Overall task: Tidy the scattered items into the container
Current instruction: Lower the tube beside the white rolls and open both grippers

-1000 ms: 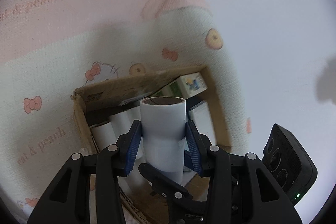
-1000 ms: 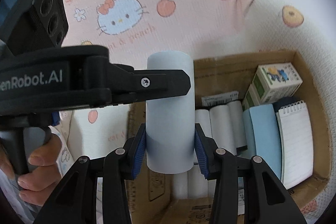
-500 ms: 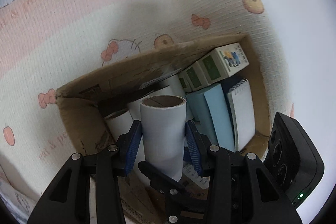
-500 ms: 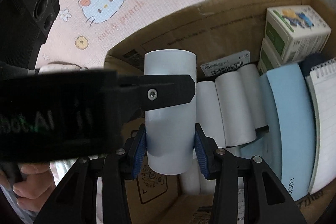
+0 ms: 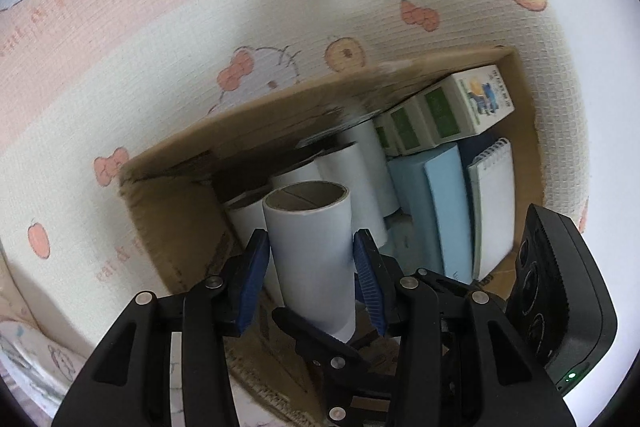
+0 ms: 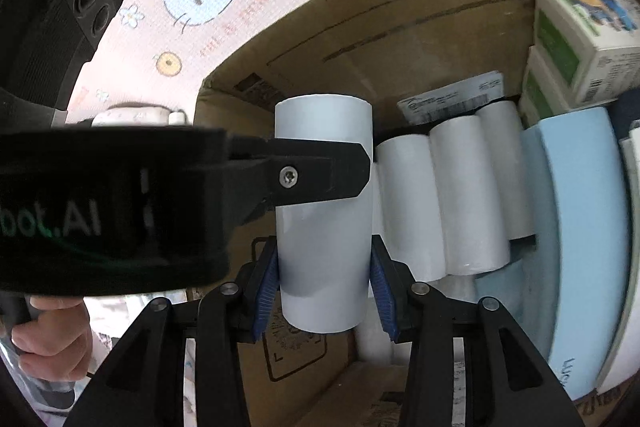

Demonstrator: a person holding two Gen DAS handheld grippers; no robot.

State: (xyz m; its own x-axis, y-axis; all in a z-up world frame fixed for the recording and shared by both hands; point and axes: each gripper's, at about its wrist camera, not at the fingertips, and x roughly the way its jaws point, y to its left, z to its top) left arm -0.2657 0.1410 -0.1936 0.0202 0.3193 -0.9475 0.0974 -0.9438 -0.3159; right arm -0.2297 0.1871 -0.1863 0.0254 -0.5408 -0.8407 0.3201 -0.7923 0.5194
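Beneath us the pink-and-cream cartoon blanket point(image 5: 200, 39) carries the open cardboard box point(image 6: 400, 39), packed with white rolls point(image 6: 460, 195) along its back wall, pale blue books point(image 5: 444, 203), a spiral notepad point(image 5: 492, 203) and green-and-white cartons point(image 5: 464, 107). We hold one white roll point(image 5: 312, 251) upright over the box's left end, above the others. Our left gripper point(image 5: 310, 279) and our right gripper point(image 6: 324, 291) both clench it, blue pads tight on its sides, the left crossing the right's view.
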